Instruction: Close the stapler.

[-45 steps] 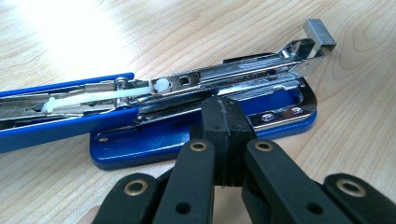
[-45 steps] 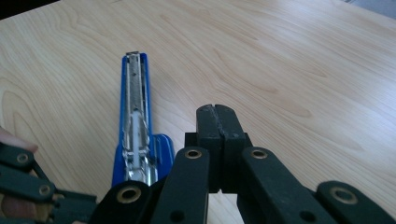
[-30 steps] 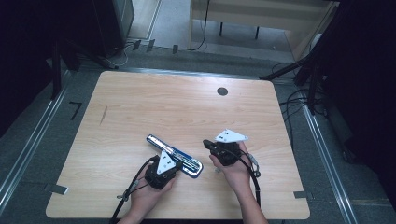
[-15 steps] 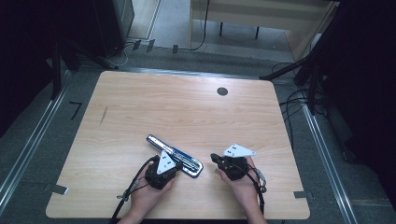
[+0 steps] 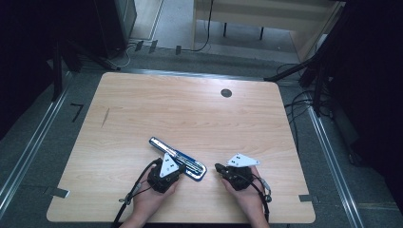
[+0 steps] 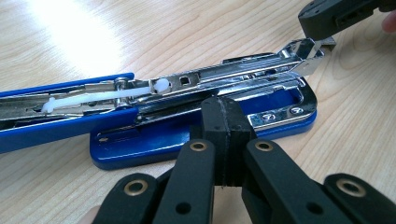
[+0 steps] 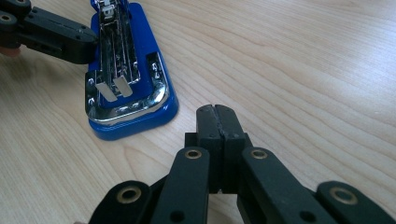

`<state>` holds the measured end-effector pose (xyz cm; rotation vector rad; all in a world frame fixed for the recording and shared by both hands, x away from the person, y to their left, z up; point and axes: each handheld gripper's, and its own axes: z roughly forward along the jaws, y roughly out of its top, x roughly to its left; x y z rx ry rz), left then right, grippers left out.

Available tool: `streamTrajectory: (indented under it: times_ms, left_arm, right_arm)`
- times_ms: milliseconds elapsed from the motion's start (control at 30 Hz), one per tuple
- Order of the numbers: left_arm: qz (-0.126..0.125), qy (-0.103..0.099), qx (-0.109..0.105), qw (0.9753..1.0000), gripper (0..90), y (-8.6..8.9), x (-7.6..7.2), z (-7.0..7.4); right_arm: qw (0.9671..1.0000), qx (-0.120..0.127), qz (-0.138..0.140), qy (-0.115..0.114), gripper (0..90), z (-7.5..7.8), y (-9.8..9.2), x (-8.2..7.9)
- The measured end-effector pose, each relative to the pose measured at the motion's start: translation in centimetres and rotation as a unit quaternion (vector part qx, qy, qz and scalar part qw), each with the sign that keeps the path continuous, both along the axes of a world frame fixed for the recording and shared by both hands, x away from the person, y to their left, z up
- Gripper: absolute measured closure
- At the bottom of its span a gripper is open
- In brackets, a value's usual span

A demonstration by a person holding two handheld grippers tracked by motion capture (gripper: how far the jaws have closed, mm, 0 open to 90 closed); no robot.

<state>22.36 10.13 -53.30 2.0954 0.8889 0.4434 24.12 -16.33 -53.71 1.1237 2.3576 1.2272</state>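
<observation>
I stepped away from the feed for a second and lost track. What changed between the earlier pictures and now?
The right gripper drew back from the open blue and chrome stapler, toward the person and to the right; its jaws are shut on nothing. The left gripper, jaws shut, stayed against the stapler, which lies where it was on the wooden table.

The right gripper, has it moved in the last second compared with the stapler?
Yes. In the high view the right gripper has drawn back from the blue stapler toward the table's near edge; the stapler lies where it was.
</observation>
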Motion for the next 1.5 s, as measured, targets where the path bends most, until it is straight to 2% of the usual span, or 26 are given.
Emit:
streamTrajectory:
  times_ms: [567, 1500]
  left_arm:
    - [-0.001, 0.0, 0.0, 1.0, 90.0, 0.0, 0.0, 0.0]
    - [-0.001, 0.0, 0.0, 1.0, 90.0, 0.0, 0.0, 0.0]
  right_arm:
    - [0.9999, -0.01, 0.001, 0.005, 90.0, -0.1, -0.8, -0.6]
    - [0.9996, -0.013, -0.024, 0.002, 90.0, 0.0, -3.4, -1.5]
